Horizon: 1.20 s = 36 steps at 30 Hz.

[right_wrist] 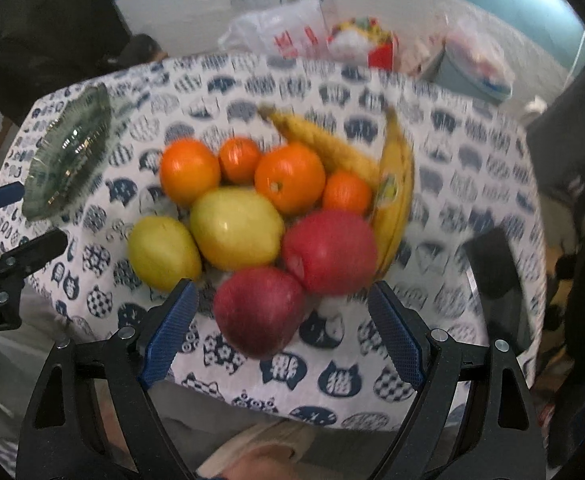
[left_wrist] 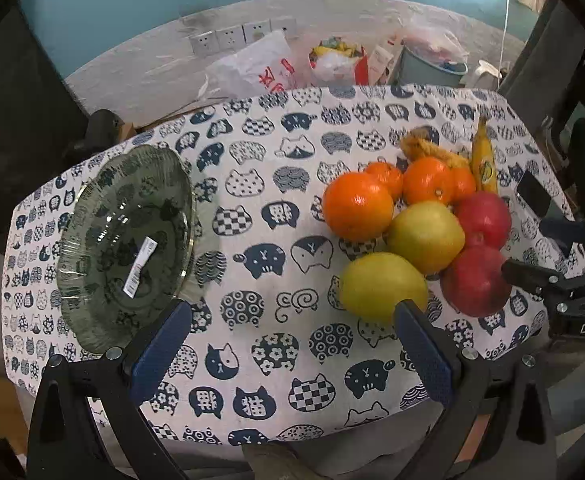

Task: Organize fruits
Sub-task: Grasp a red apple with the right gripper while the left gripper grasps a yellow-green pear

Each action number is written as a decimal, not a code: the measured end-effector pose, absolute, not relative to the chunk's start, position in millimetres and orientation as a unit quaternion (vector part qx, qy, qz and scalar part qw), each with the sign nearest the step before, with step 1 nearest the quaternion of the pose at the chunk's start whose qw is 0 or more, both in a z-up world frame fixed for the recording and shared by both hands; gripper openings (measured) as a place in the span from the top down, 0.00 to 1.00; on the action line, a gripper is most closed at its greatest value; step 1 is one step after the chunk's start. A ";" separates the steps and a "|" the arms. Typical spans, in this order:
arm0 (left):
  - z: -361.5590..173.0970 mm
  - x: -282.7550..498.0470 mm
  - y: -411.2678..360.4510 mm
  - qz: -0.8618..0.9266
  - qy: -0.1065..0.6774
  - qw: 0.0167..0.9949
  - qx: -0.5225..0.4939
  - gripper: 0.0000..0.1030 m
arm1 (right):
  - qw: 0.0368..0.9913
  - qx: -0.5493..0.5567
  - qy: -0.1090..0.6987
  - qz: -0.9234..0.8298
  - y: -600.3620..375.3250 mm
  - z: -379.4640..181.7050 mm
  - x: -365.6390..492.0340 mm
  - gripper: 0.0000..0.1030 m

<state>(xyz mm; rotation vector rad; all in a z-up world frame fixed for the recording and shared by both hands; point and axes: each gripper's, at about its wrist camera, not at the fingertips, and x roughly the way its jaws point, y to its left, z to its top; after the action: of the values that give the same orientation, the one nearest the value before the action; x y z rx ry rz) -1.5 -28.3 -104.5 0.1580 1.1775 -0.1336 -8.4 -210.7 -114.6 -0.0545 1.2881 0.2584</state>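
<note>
My right claw [right_wrist: 282, 312] is spread wide and gripping nothing, hovering at the near edge of the fruit pile. Its view is blurred. Between its blue pads sits the near red apple [right_wrist: 258, 310], not touched by either pad. Just behind that apple lies the second red apple [right_wrist: 330, 252], and beside it toward the bowl side the big yellow-green fruit [right_wrist: 236, 228], with a smaller yellow-green one [right_wrist: 164, 252] touching it. Behind them runs the row of oranges [right_wrist: 290, 178], four in all, two large and two small. At the far side of the pile the bananas [right_wrist: 392, 188] curve around the apples.

My left claw [left_wrist: 292, 320] is also released, fingers apart over bare cloth, between the pile and the glass bowl [left_wrist: 124, 248]. The bowl stands well apart from the pile, empty, wrapped in clear film with a white label inside. My left pad [left_wrist: 160, 352] overlaps the bowl's near rim in view; I cannot tell whether it touches.

Everything rests on the tabletop [left_wrist: 260, 160], covered in a white cloth with dark blue cat faces. Beyond the pile, off the tabletop's far edge, stand plastic bags [left_wrist: 260, 64] and a grey bin [left_wrist: 432, 64].
</note>
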 end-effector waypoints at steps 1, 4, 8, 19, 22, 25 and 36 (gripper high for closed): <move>-108.1 -1.5 -29.8 -0.064 0.557 0.825 0.076 0.01 | 0.788 -0.020 0.604 0.118 -211.2 -119.6 -9.8 0.15; -114.8 -0.7 -32.6 -0.068 0.566 0.818 0.074 0.01 | 0.779 0.000 0.616 0.115 -211.8 -130.4 -13.4 0.15; -124.6 0.8 -34.4 -0.068 0.581 0.809 0.063 0.01 | 0.769 0.011 0.629 0.112 -208.0 -146.8 -17.3 0.17; -144.7 10.0 -39.9 -0.061 0.594 0.800 0.062 0.01 | 0.759 0.014 0.642 0.110 -198.2 -180.1 -5.9 0.27; -149.5 11.0 -42.4 -0.064 0.598 0.796 0.066 0.01 | 0.755 0.016 0.646 0.112 -193.0 -189.0 -3.9 0.31; -153.3 13.9 -44.6 -0.067 0.602 0.794 0.063 0.01 | 0.758 0.008 0.642 0.116 -190.2 -187.8 -6.1 0.32; -166.1 27.2 -73.1 -0.091 0.624 0.775 0.050 0.01 | 0.773 0.010 0.627 0.097 -222.3 -167.5 -25.8 0.32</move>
<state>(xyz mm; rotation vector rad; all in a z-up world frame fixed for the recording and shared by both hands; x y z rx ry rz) 27.2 -73.1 -166.1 0.1087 1.3500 -0.1970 -25.8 -222.3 -167.5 0.0219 1.3583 0.2109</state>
